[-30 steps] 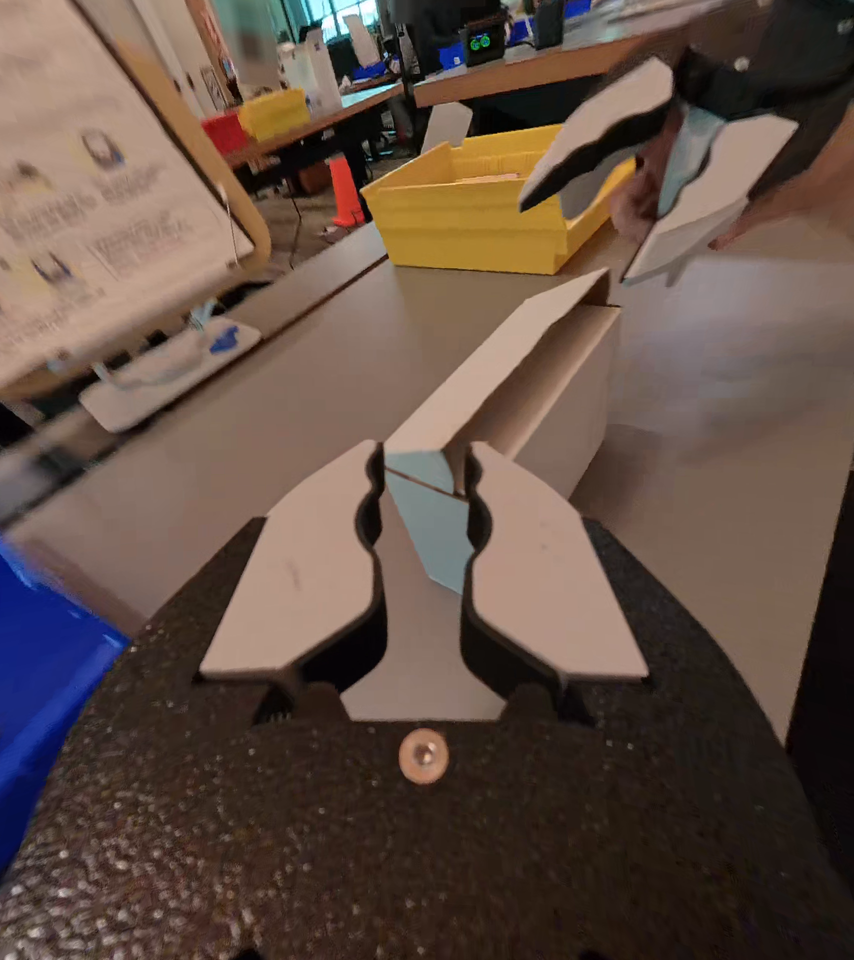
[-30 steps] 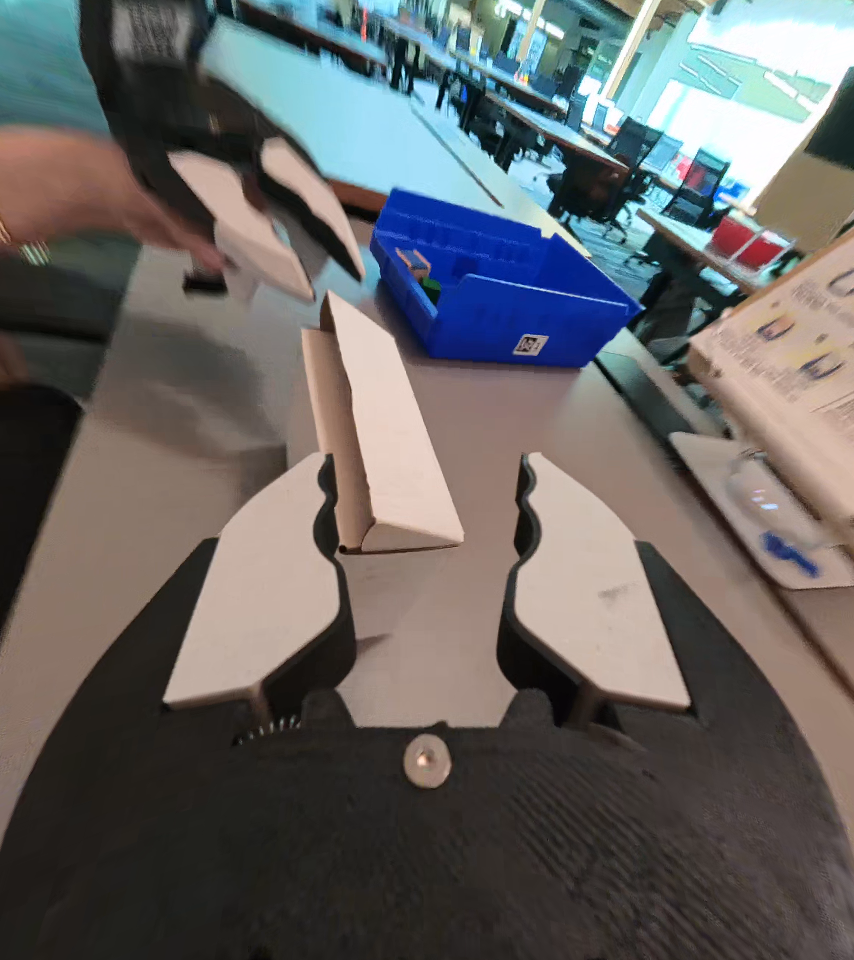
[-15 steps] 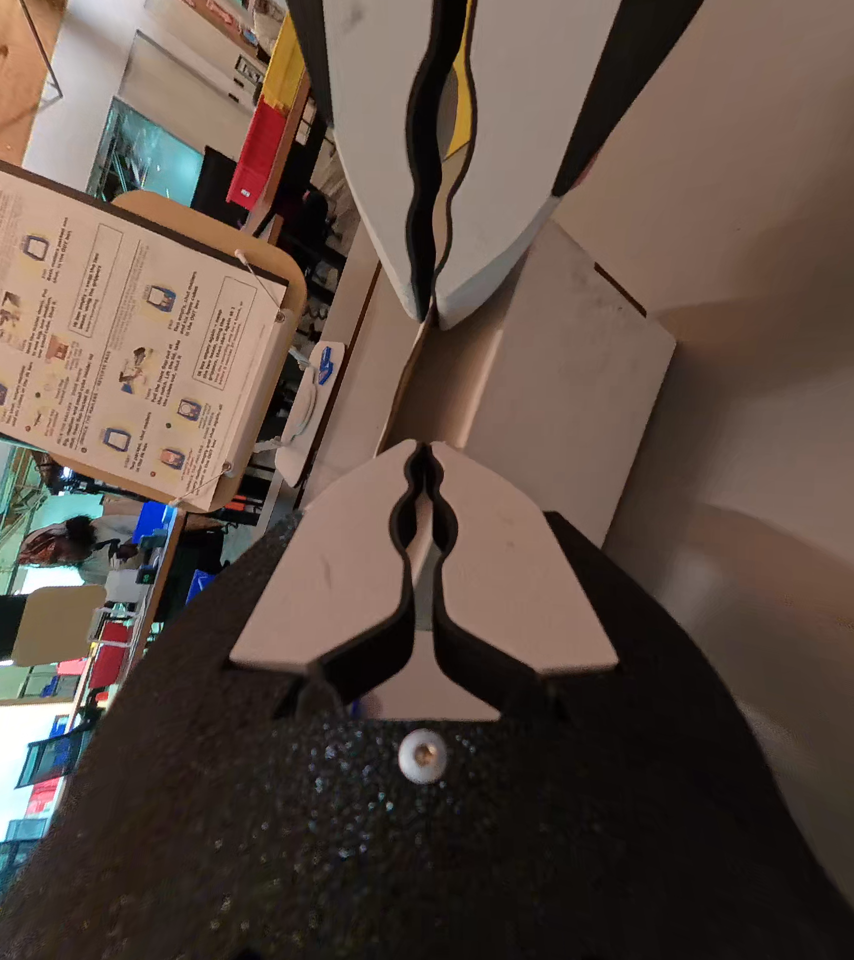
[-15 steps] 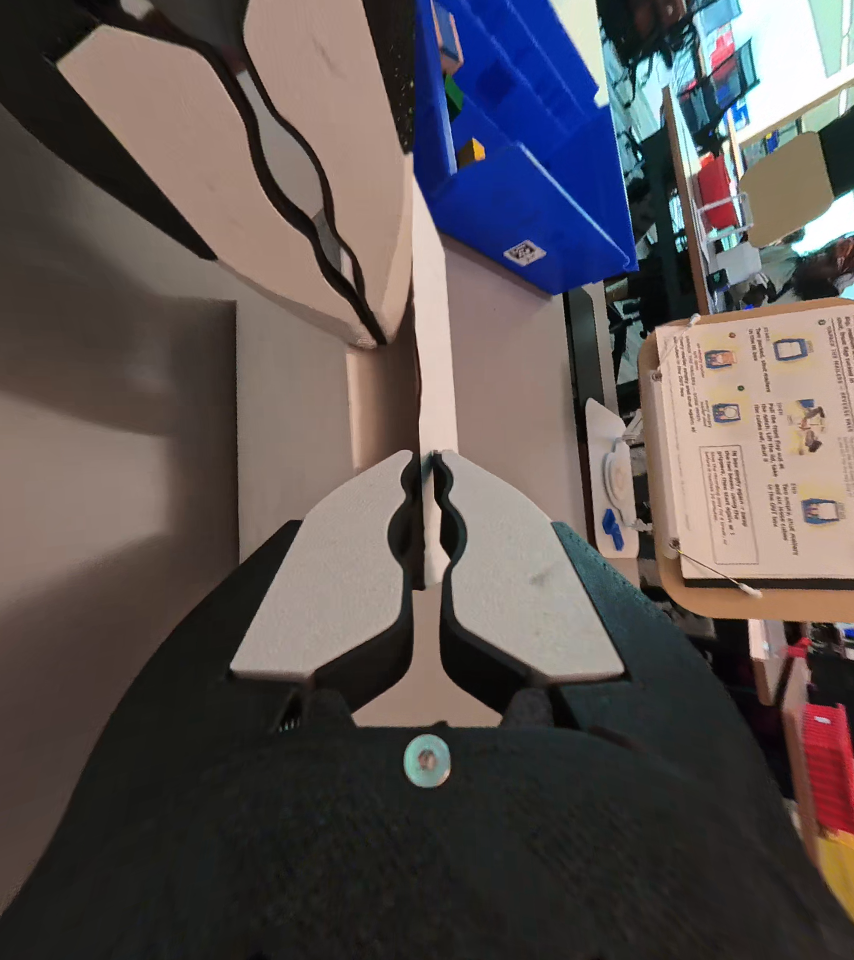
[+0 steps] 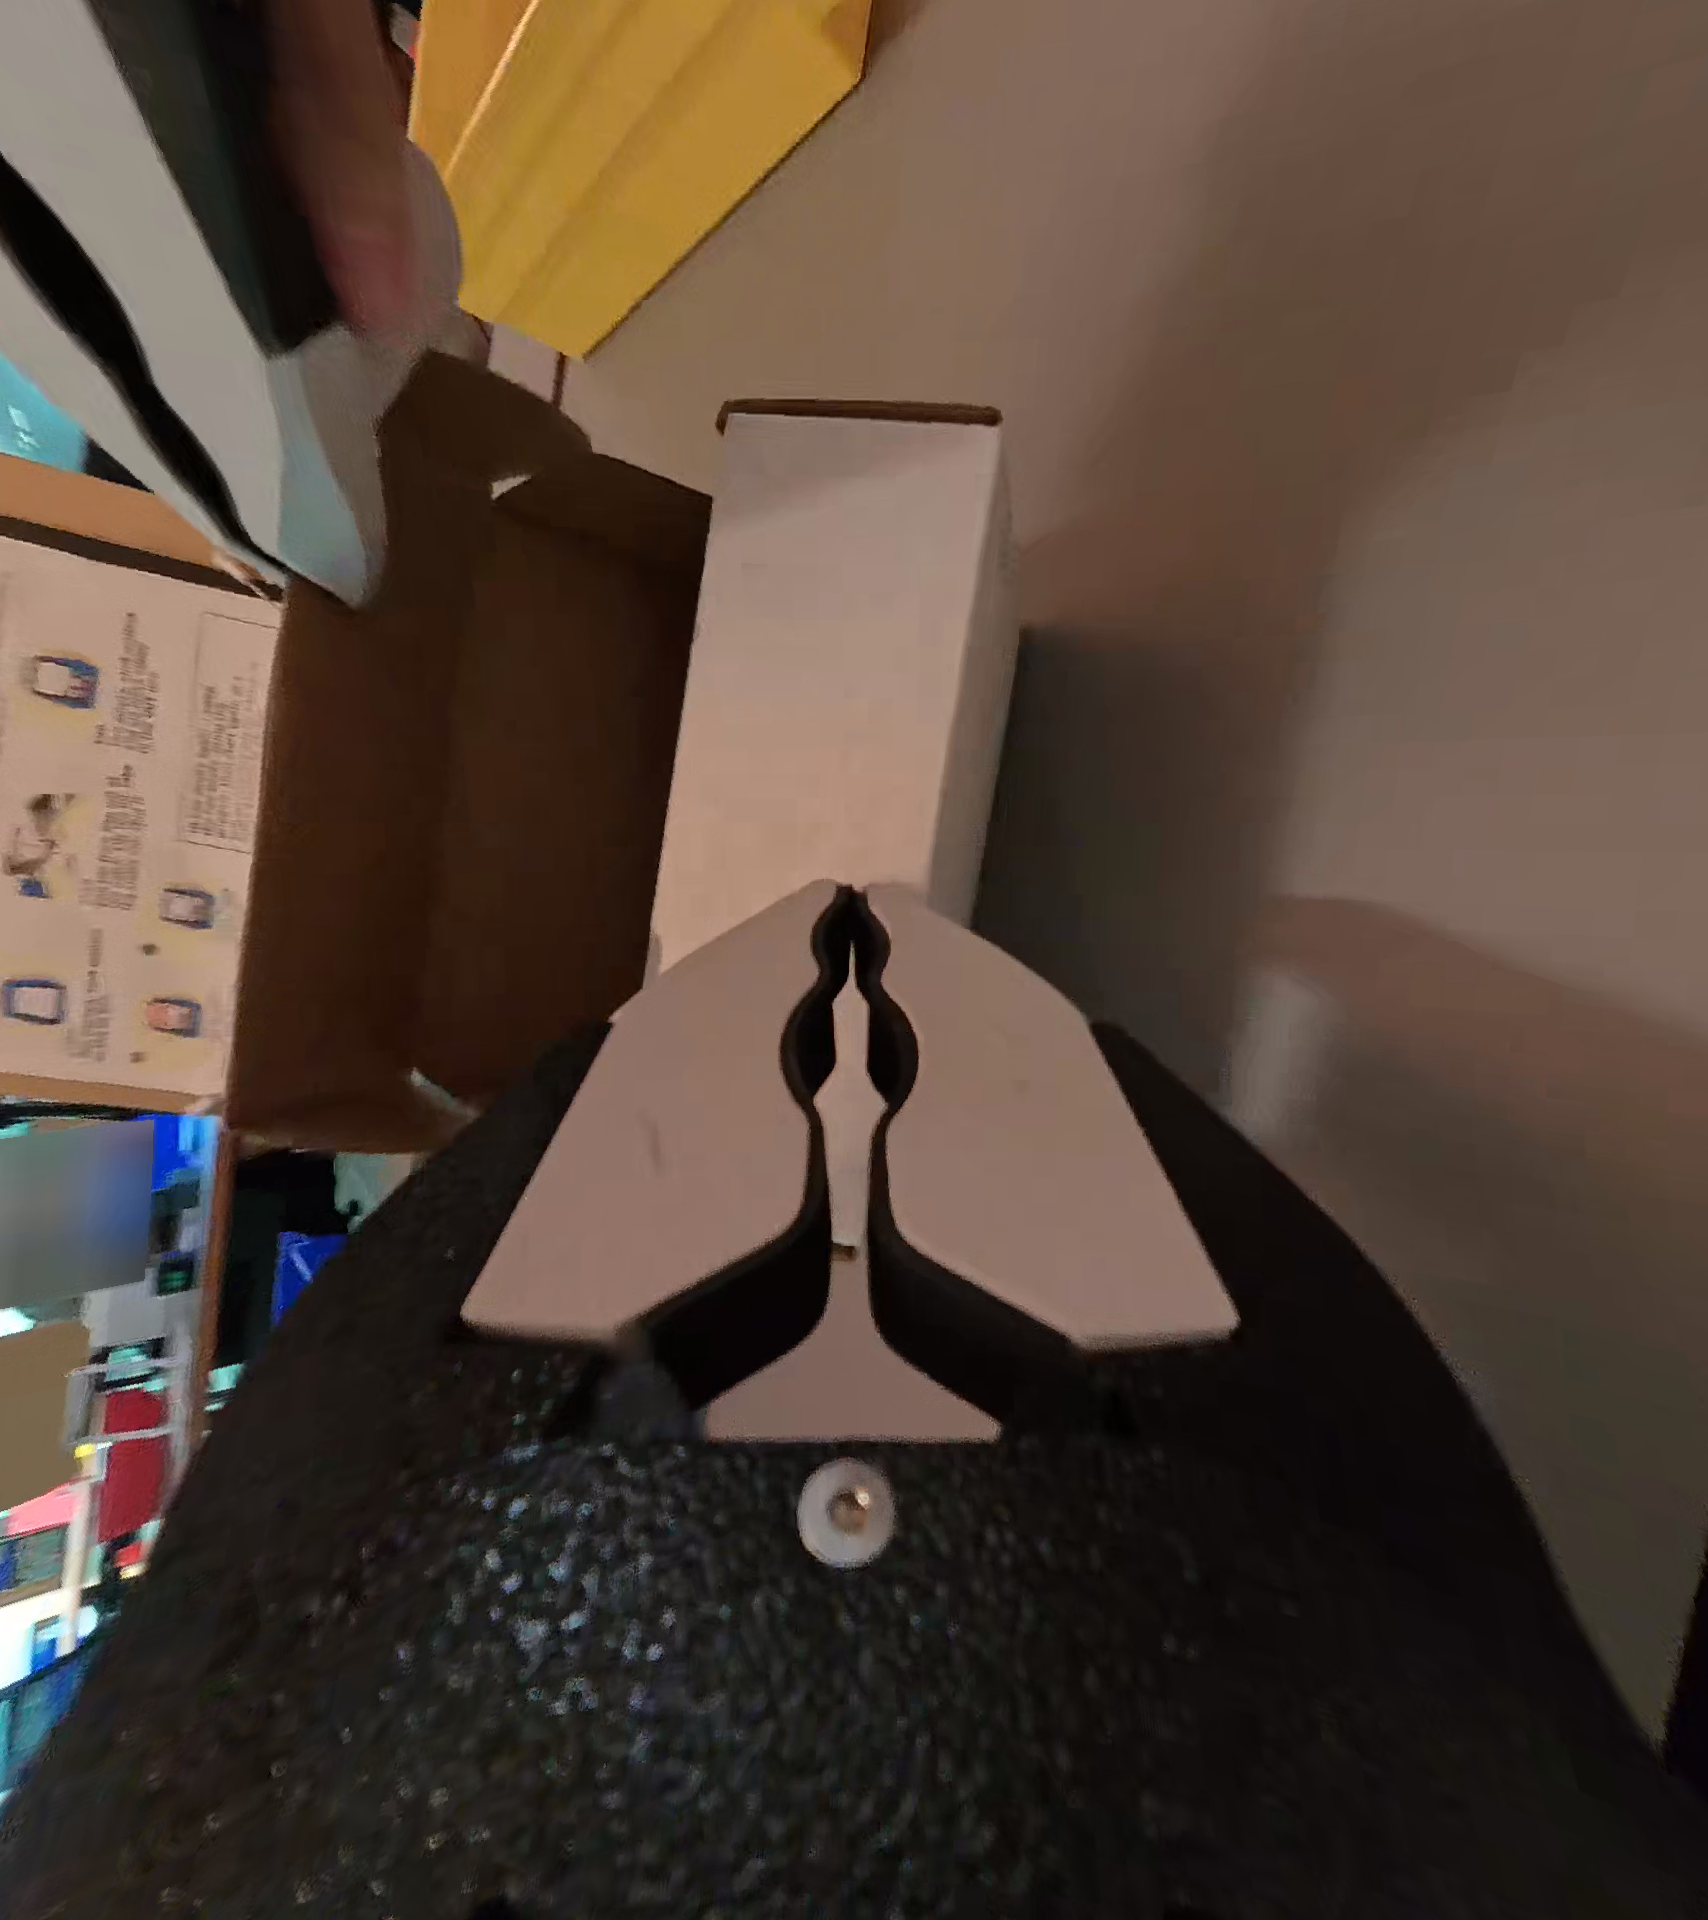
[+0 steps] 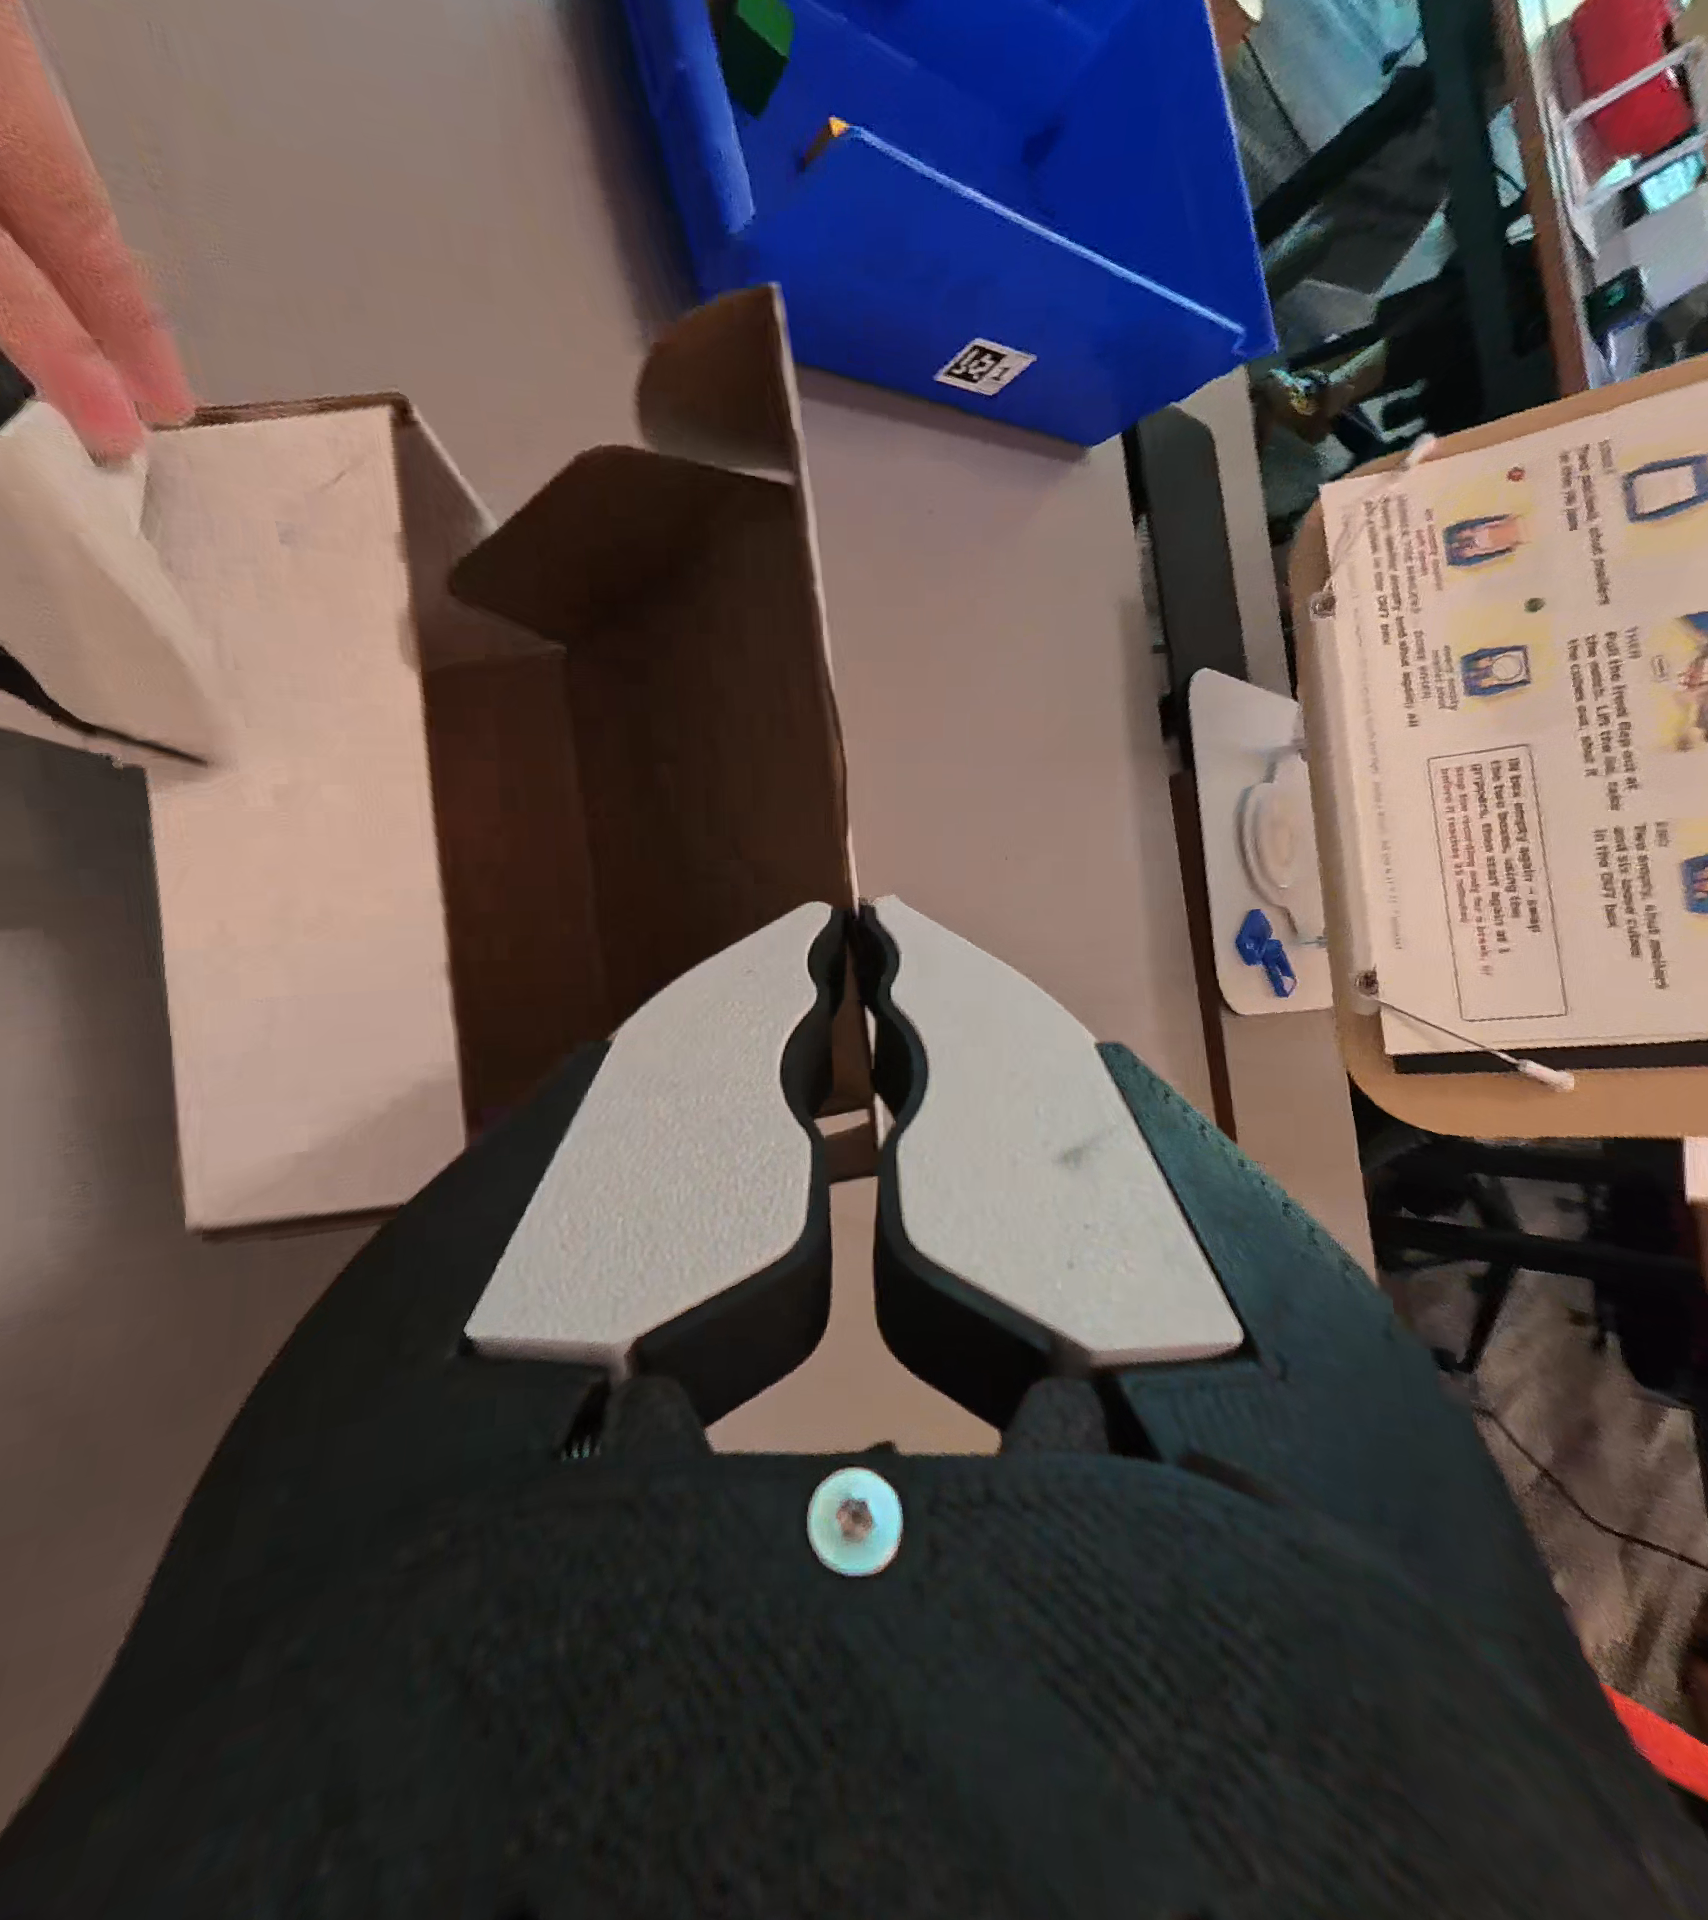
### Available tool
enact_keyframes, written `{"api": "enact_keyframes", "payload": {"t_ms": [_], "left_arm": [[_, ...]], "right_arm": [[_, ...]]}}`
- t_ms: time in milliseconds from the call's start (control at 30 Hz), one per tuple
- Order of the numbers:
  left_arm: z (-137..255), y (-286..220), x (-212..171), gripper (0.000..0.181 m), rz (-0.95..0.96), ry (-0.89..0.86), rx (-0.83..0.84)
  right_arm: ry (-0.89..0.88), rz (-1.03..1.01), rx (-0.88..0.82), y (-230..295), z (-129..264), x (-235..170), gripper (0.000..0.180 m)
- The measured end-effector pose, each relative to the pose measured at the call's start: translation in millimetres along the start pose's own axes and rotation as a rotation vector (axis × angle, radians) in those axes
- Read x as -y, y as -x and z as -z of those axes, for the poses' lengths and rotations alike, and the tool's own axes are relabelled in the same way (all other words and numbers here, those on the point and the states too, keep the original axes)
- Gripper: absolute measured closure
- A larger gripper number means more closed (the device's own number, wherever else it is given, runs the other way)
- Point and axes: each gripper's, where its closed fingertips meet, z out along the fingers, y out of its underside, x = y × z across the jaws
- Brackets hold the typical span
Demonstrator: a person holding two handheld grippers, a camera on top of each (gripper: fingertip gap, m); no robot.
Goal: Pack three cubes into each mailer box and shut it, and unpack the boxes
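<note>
A white mailer box [image 6: 289,831] lies on the grey table with its lid [image 6: 725,644] swung open, showing a brown inside where I see no cubes. My right gripper [image 6: 855,914] is shut on the thin edge of the lid. My left gripper [image 5: 850,914] is shut at the near edge of the box's white wall [image 5: 839,675]. It also shows in the right wrist view [image 6: 102,644], at the box's far end. The right gripper shows in the left wrist view [image 5: 206,343], at the top left, over the brown lid [image 5: 476,779].
A blue bin [image 6: 985,239] holding a green cube [image 6: 756,42] stands beyond the box. A yellow bin [image 5: 642,156] stands at the other end. An instruction board [image 6: 1556,727] and a white holder [image 6: 1255,831] stand along the table's edge. Spacing between my two grippers at the tips: around 12 centimeters.
My right gripper, open one second ago, shut on the lid edge. Both grippers have rolled sideways, and the lid has swung away from the box body, baring the brown inside.
</note>
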Motion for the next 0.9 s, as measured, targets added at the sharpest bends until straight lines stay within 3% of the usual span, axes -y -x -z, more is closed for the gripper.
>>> {"api": "enact_keyframes", "payload": {"t_ms": [133,233,500,667,900], "left_arm": [[10.6,13.7,15.7,0.181,0.129,-0.133,0.137],[3.9,33.9,7.9,0.181,0.188,-0.084,0.259],[-40.9,-5.9,-13.8,0.181,0.213,0.045,0.157],[-25.4,36.0,-0.1,0.181,0.317,-0.076,0.332],[-60.4,6.4,-26.1,0.181,0.384,0.071,0.166]], "right_arm": [[-0.029,0.001,0.086,6.3,18.7,11.0,0.178],[-0.047,0.044,0.08,6.5,22.2,16.3,0.179],[0.016,0.079,0.01,-14.4,11.0,0.4,0.178],[-0.053,0.094,0.088,-8.4,14.8,11.0,0.178],[-0.016,0.106,0.037,-20.9,8.8,5.3,0.178]]}}
